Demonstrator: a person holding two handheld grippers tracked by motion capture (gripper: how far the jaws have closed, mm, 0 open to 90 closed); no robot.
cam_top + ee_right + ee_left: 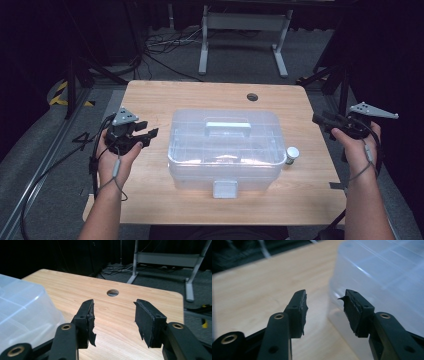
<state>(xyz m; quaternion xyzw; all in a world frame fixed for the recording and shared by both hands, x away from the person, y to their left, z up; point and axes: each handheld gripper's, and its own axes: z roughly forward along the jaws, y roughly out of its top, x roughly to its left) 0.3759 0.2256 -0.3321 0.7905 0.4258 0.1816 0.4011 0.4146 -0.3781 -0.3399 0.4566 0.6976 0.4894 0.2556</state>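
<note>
Fingers [299,312] spread, empty | wooden table [150,100] | dark room, grey floor [240,55]

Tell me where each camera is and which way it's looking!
High view: above the person's side, looking forward and down at the table, clear box, both forearms, left gripper and right gripper.
Left gripper view: rides the left gripper, facing the box's side; open jaws show.
Right gripper view: rides the right gripper, facing the table's far edge and cable hole; open jaws show.
All share box and table.
</note>
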